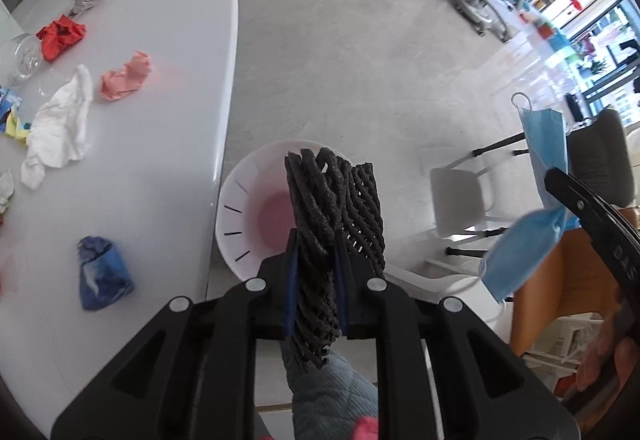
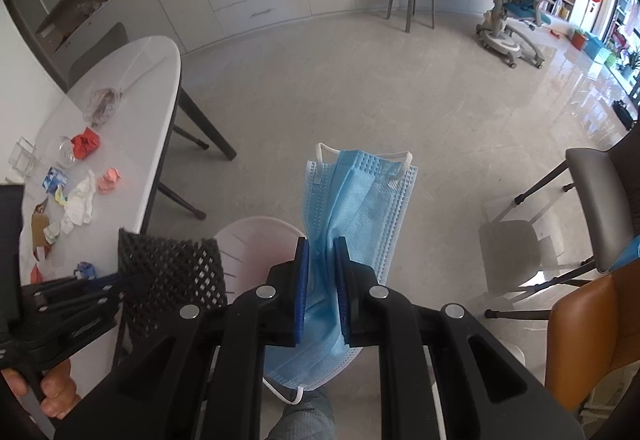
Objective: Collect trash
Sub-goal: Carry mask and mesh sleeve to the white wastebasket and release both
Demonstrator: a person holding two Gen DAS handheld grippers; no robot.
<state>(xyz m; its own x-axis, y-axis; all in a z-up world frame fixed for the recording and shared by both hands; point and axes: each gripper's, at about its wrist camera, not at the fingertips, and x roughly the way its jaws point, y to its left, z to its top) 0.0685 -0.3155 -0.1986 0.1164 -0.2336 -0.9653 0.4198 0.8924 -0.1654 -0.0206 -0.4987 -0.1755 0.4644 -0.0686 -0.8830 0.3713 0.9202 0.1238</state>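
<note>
Black lattice mesh (image 1: 334, 216), light-blue pleated mask (image 2: 352, 224), white bin (image 1: 248, 200).

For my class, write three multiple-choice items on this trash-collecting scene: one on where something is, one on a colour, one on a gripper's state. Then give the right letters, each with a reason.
1. Where is the white bin?
A. On the floor beside the table
B. On the table
C. On the grey stool

2. What colour is the face mask?
A. Red
B. Light blue
C. Black

3. What is the state of the left gripper?
A. Open and empty
B. Shut on a paper ball
C. Shut on the black foam net

Answers:
1 A, the bin stands on the floor next to the white table.
2 B, the mask in the right gripper is light blue.
3 C, the pads press on the black net.
</note>
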